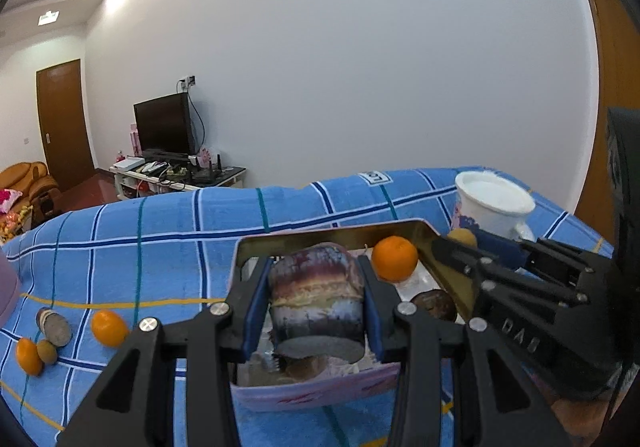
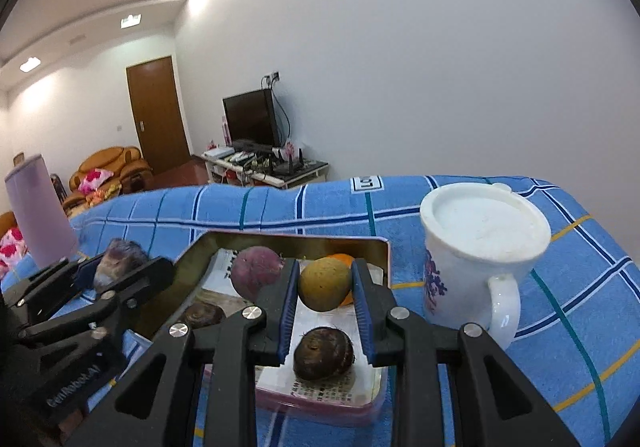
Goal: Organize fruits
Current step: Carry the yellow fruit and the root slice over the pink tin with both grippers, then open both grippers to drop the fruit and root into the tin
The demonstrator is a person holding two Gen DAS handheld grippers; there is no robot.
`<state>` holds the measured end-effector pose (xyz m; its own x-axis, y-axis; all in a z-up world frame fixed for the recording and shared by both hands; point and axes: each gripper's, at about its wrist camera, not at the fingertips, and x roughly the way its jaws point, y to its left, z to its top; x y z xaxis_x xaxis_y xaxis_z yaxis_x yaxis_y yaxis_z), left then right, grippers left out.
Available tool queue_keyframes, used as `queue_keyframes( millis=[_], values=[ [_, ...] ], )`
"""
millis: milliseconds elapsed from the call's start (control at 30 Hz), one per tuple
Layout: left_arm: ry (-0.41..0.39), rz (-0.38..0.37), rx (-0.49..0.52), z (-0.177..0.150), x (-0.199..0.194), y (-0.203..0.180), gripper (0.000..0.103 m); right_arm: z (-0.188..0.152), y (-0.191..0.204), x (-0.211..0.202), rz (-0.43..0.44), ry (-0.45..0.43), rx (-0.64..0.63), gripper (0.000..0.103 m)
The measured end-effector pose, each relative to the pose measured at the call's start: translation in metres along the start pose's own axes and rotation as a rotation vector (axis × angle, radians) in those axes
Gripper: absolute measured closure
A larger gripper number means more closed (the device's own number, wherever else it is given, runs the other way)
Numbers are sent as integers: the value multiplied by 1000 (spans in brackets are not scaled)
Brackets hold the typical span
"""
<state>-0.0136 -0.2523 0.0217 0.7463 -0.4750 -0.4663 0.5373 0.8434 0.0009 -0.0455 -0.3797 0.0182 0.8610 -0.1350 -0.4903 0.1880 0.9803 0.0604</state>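
We look forward from both wrists, tilted down, close over the tin tray (image 1: 420, 225) (image 2: 384, 247), shared at six o'clock.

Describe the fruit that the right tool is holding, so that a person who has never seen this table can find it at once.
Find the blue checked cloth and, on it, the shallow tin tray beside the white mug. Above the tray's far end, the right tool grips a small round fruit. It is dull yellow-brown, unlike the bright orange behind it and the purple fruit to its left.
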Motion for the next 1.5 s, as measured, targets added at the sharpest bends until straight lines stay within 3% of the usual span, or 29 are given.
queue_keyframes(
  millis=[233,600,767,1033,1167,1233,1300,1333,1367,1433,1500],
  values=[
    [92,42,14,-4,26,-7,60,-7,3,23,7,104,-11,75],
    [167,73,10,-6,40,-4,60,-8,5,29,37,139,-7,74],
    [154,86,-8,-6,38,-1,59,-8,5,32,86,154,12,74],
    [107,138,-43,-6,28,7,33,-12,-5,31,143,171,98,74],
    [37,168,-27,-5,16,7,24,-10,-6,24,158,140,110,74],
    [-7,186,-29,-3,7,7,9,-8,-7,17,161,111,118,74],
    [-55,206,-46,-2,-2,11,0,-7,-11,11,168,79,143,73],
    [-82,207,-57,-2,-6,14,0,-6,-14,9,174,66,158,68],
    [-106,200,-70,-1,-10,17,0,-6,-16,7,181,53,176,54],
    [-123,195,-82,0,-15,19,0,-6,-23,2,172,12,217,38],
    [-128,205,-78,0,-18,20,0,-7,-26,-6,171,-31,235,30]
  ],
)
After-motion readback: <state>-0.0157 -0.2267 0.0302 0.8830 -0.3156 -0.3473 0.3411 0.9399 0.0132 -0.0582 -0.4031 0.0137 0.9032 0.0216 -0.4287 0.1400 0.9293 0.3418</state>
